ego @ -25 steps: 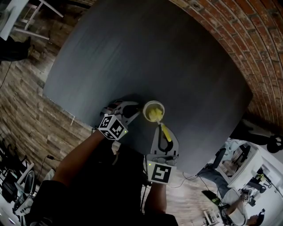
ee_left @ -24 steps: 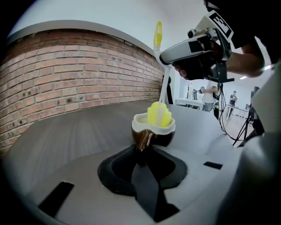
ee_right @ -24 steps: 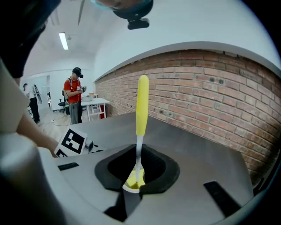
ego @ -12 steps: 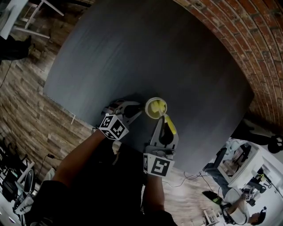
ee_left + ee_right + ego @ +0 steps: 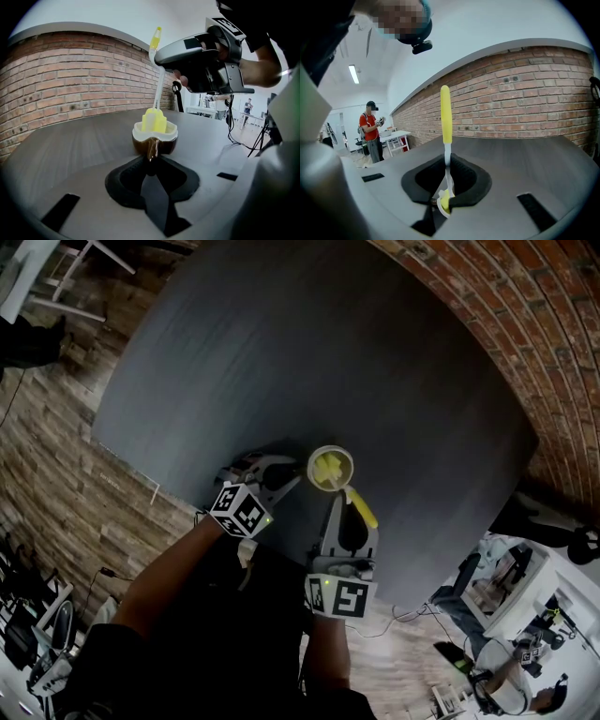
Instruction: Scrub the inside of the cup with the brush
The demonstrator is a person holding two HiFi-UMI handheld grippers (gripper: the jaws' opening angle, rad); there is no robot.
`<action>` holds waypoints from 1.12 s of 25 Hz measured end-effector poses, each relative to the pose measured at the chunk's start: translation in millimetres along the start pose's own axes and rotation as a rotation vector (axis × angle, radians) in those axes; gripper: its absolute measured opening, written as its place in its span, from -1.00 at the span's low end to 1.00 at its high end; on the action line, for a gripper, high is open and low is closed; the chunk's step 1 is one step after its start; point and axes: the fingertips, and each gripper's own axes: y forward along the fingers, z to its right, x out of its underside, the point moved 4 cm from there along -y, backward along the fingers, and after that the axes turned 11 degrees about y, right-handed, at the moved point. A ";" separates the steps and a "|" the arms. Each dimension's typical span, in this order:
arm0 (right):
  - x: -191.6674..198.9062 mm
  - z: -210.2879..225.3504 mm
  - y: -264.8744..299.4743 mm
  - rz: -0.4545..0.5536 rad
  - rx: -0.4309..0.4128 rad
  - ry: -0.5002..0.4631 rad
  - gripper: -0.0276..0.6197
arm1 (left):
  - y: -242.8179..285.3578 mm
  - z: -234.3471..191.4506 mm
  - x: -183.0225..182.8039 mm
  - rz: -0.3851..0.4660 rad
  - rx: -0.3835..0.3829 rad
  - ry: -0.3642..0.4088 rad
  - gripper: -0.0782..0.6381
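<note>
Cup (image 5: 154,142) looks hard and slippery, so the left gripper (image 5: 150,165) pinches its handle (image 5: 150,152) while the right gripper (image 5: 446,191) squeezes the thin, bendy brush (image 5: 446,117).

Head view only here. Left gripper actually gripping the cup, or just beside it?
Observer: Gripping: the left gripper is shut on the cup by its handle.
Operator: Right one on the brush?
Observer: Yes, the right gripper is shut on the brush at its thin white shaft.
Operator: Cup upright?
Observer: Yes, upright on the table, the brush head poking above its rim.
</note>
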 end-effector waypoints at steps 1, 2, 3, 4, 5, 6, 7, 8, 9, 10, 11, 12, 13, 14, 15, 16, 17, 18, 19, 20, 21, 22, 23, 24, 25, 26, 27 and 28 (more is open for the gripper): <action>0.1 0.0 -1.6 -0.021 -0.008 -0.004 -0.76 | 0.1 -0.3 0.2 0.000 0.000 -0.005 -0.54; 0.1 0.7 -3.0 -0.046 -0.014 -0.009 -0.76 | 0.5 -0.7 0.4 0.000 -0.001 -0.009 -0.54; 0.0 1.9 -4.3 -0.073 -0.018 -0.015 -0.76 | 0.9 -1.3 0.7 0.000 -0.001 -0.012 -0.54; -0.1 3.6 -5.8 -0.100 -0.019 -0.019 -0.76 | 1.3 -1.7 0.8 0.000 -0.001 -0.015 -0.54; 0.1 5.5 -7.4 -0.127 -0.017 -0.021 -0.76 | 1.5 -1.8 0.6 0.001 -0.002 -0.016 -0.54; 0.4 7.4 -9.0 -0.154 -0.015 -0.024 -0.76 | 1.7 -1.7 0.4 0.001 -0.003 -0.016 -0.54; 0.7 9.1 -10.2 -0.177 -0.012 -0.027 -0.76 | 1.8 -1.7 0.0 0.001 -0.003 -0.015 -0.54; 0.6 10.4 -11.3 -0.196 -0.011 -0.028 -0.76 | 1.8 -1.6 -0.4 0.000 -0.003 -0.013 -0.54; 0.2 11.0 -12.3 -0.211 -0.010 -0.030 -0.76 | 1.7 -1.6 -0.9 -0.001 -0.004 -0.012 -0.54; -0.5 10.7 -13.3 -0.224 -0.011 -0.038 -0.76 | 1.4 -1.5 -1.2 -0.002 -0.004 -0.013 -0.54; -1.3 9.6 -14.0 -0.235 -0.012 -0.053 -0.76 | 1.1 -1.4 -1.4 -0.002 -0.005 -0.015 -0.54; -1.7 8.1 -14.8 -0.247 -0.013 -0.074 -0.76 | 0.8 -1.3 -1.4 -0.003 -0.007 -0.018 -0.54; -1.6 6.6 -15.9 -0.261 -0.010 -0.097 -0.76 | 0.6 -1.3 -1.1 -0.003 -0.008 -0.021 -0.54; -1.2 5.6 -16.8 -0.274 -0.004 -0.115 -0.76 | 0.5 -1.4 -0.7 -0.003 -0.009 -0.023 -0.54; -1.6 5.1 -17.1 -0.281 0.005 -0.124 -0.76 | 0.7 -1.5 -0.4 -0.003 -0.010 -0.024 -0.54; -2.5 5.1 -17.3 -0.282 0.015 -0.131 -0.76 | 1.0 -1.5 -0.2 -0.002 -0.010 -0.024 -0.54; -3.9 5.3 -17.4 -0.276 0.026 -0.143 -0.76 | 1.3 -1.6 -0.2 -0.003 -0.009 -0.023 -0.54; -6.0 4.9 -16.9 -0.260 0.037 -0.161 -0.76 | 1.4 -1.5 -0.2 -0.003 -0.009 -0.021 -0.54; -8.0 3.9 -16.2 -0.236 0.045 -0.182 -0.76 | 1.4 -1.4 -0.3 -0.003 -0.008 -0.018 -0.54; -8.9 3.0 -15.6 -0.211 0.049 -0.202 -0.76 | 1.5 -1.3 -0.6 -0.003 -0.008 -0.017 -0.54; -8.6 2.4 -15.1 -0.187 0.053 -0.218 -0.76 | 1.6 -1.3 -0.8 -0.003 -0.007 -0.016 -0.54; -7.5 2.0 -14.3 -0.165 0.059 -0.224 -0.76 | 1.5 -1.5 -0.9 -0.003 -0.007 -0.016 -0.54; -6.0 1.9 -13.3 -0.143 0.069 -0.219 -0.76 | 1.2 -1.8 -0.6 -0.002 -0.007 -0.016 -0.54; -4.7 1.9 -12.0 -0.119 0.081 -0.204 -0.76 | 0.6 -2.2 -0.3 -0.001 -0.007 -0.016 -0.54; -4.1 1.7 -10.6 -0.095 0.089 -0.184 -0.76 | 0.1 -2.4 -0.2 0.000 -0.007 -0.015 -0.54; -3.7 1.6 -9.0 -0.071 0.092 -0.164 -0.76 | -0.1 -2.4 -0.4 0.000 -0.007 -0.015 -0.54; -3.1 1.6 -7.6 -0.053 0.086 -0.146 -0.76 | 0.1 -2.2 -0.8 0.001 -0.007 -0.015 -0.54; -2.0 2.1 -6.4 -0.043 0.073 -0.131 -0.76 | 0.6 -2.0 -1.4 0.001 -0.007 -0.015 -0.54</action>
